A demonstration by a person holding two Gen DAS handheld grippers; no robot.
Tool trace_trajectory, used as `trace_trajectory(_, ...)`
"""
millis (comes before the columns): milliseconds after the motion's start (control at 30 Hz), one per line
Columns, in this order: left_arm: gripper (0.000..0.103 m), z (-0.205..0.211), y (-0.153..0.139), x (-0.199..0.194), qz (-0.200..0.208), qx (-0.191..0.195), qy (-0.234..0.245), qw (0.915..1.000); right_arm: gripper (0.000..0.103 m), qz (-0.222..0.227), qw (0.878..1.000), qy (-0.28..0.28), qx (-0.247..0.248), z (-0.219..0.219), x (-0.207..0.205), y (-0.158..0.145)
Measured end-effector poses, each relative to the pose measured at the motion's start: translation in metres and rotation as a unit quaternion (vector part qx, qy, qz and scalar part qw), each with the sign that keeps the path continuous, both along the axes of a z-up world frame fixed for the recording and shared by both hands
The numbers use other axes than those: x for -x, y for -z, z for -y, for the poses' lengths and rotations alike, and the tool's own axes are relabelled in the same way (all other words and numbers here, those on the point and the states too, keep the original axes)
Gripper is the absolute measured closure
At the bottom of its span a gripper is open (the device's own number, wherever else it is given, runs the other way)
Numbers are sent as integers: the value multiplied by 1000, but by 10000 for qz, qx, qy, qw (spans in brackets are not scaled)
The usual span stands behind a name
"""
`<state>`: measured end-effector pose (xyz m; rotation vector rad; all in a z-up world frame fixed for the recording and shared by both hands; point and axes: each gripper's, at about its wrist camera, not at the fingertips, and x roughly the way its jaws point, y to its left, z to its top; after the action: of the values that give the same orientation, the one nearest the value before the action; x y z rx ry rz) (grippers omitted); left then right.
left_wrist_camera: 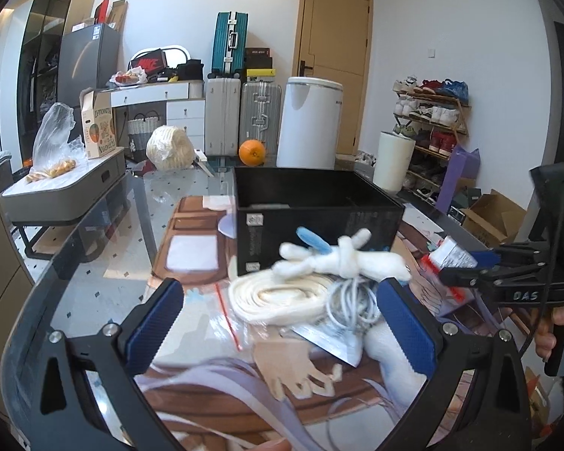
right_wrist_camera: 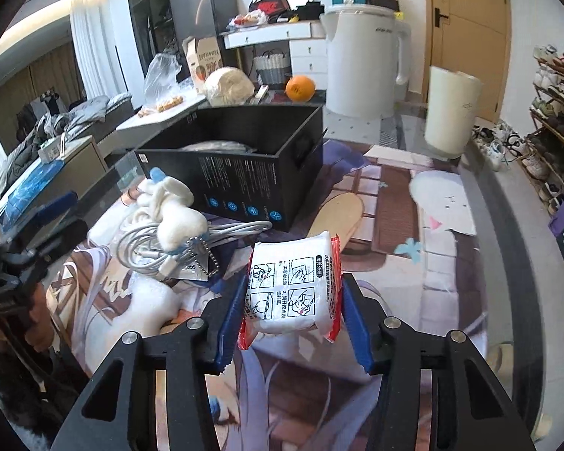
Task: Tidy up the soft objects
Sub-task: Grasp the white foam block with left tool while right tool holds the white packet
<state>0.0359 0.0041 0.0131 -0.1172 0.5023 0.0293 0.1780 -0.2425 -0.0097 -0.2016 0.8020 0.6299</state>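
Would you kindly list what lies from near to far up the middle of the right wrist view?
Tissue pack in the right hand-held gripper → black box → orange → white drawers.

Bright daylight, soft shadows; glare on glass worktop [left_wrist_camera: 105, 263]; plush toy [left_wrist_camera: 338, 259] motion-blurred; strong fisheye bending, dark vignette at corners.

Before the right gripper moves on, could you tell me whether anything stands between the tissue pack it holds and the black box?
Nothing visible does. The tissue pack sits in the right gripper, the box is open-topped ahead-left; plush and cables lie left of that line.
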Motion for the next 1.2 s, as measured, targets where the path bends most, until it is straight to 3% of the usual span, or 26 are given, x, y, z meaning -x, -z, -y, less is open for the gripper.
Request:
trace_trajectory(200,0,21,3,14,129,150,367,9991,53,195,9996,127,-174,17,24,-12)
trace_trajectory(600,1,70,21,21,-98,9,776,9969,53,312,9982,366,-367,44,54,-21)
trace_trajectory(833,4,79,29,18,-139,-56,777,9969,53,306,9979,429,-370,51,58,-20)
trace_trajectory(1033,23,81,36,14,-248,-161,719,9970,53,305,9981,406,-361,50,59,-20)
trace_trajectory(1200,53,84,41,13,-332,-145,861,9956,53,305,9983,388,-319,47,59,-19)
